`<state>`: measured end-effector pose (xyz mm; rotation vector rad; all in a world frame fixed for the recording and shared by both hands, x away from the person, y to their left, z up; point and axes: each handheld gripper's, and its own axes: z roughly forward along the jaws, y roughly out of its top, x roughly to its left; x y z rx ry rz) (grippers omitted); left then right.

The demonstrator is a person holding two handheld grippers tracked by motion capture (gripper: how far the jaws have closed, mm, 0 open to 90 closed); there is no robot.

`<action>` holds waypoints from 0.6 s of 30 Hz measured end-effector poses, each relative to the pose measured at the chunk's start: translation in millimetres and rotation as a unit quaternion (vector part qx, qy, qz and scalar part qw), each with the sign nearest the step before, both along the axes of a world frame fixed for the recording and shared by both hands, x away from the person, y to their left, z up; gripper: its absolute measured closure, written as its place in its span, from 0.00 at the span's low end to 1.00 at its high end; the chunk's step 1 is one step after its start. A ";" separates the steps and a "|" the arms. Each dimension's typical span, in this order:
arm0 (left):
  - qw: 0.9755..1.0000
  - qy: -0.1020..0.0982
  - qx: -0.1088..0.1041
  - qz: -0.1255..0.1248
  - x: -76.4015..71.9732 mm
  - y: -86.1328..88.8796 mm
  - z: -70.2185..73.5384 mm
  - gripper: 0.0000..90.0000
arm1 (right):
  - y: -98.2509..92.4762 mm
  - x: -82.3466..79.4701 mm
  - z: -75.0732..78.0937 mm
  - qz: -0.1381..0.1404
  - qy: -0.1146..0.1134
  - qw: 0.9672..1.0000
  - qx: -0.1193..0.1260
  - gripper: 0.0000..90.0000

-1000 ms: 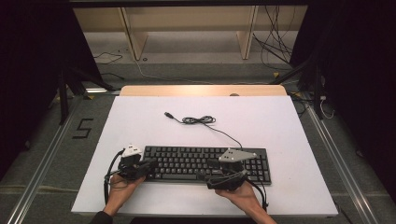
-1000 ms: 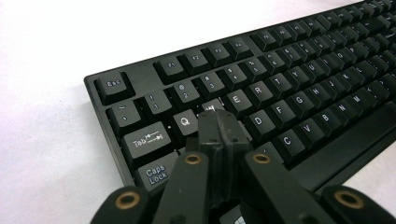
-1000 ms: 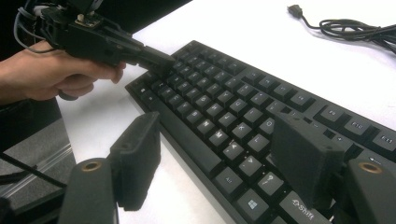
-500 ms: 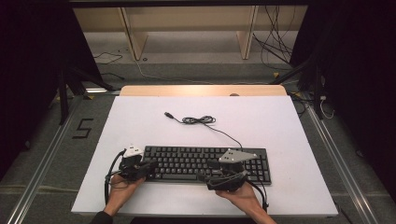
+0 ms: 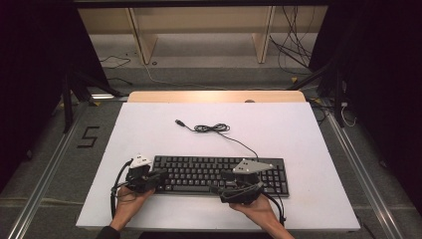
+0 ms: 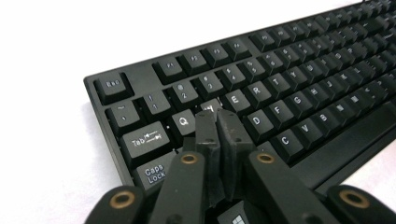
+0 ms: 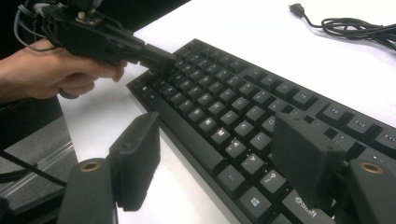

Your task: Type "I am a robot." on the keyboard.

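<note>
A black keyboard (image 5: 219, 174) (image 6: 280, 93) (image 7: 233, 107) lies flat near the front edge of the white table (image 5: 298, 129). Its cable (image 5: 214, 128) (image 7: 355, 28) is coiled behind it and ends in a loose USB plug (image 5: 179, 122). My left gripper (image 5: 161, 175) (image 6: 217, 114) (image 7: 163, 58) is shut with nothing between its jaws; its tips rest by the W key at the keyboard's left end. My right gripper (image 5: 217, 188) (image 7: 215, 135) stands open, one jaw over the table in front of the keyboard and the other over the lower key rows.
Each gripper is held by a hand coming in from the table's near edge. A wooden shelf frame (image 5: 199, 25) stands behind the table, with loose cables (image 5: 293, 50) on the floor. A "5" mark (image 5: 88, 137) lies on the floor at the left.
</note>
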<state>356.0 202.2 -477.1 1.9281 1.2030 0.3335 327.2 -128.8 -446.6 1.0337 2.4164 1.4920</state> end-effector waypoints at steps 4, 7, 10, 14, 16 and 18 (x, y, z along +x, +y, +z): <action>1.000 -0.006 -0.012 0.000 -2.0 1.2 3.4 0.92 | 1.4 0.6 -0.3 0.001 0.000 1.000 0.000 0.37; 1.000 -0.014 -0.023 -0.002 -5.0 1.5 6.8 0.87 | 3.0 1.3 -0.4 0.000 0.001 1.000 -0.001 0.37; 0.999 -0.017 -0.032 -0.006 -7.5 2.7 9.0 0.80 | 4.9 2.5 -0.9 0.001 0.001 1.000 -0.003 0.37; 0.999 -0.024 -0.046 -0.014 -10.9 4.4 12.1 0.68 | 8.8 4.9 -2.1 0.002 0.004 1.000 -0.006 0.37; 0.998 -0.028 -0.052 -0.012 -13.1 4.0 13.8 0.61 | 11.5 6.9 -2.9 0.003 0.005 1.000 -0.009 0.38; 0.998 -0.029 -0.054 -0.014 -14.5 4.4 14.5 0.57 | 13.5 8.7 -3.8 0.003 0.006 1.000 -0.012 0.39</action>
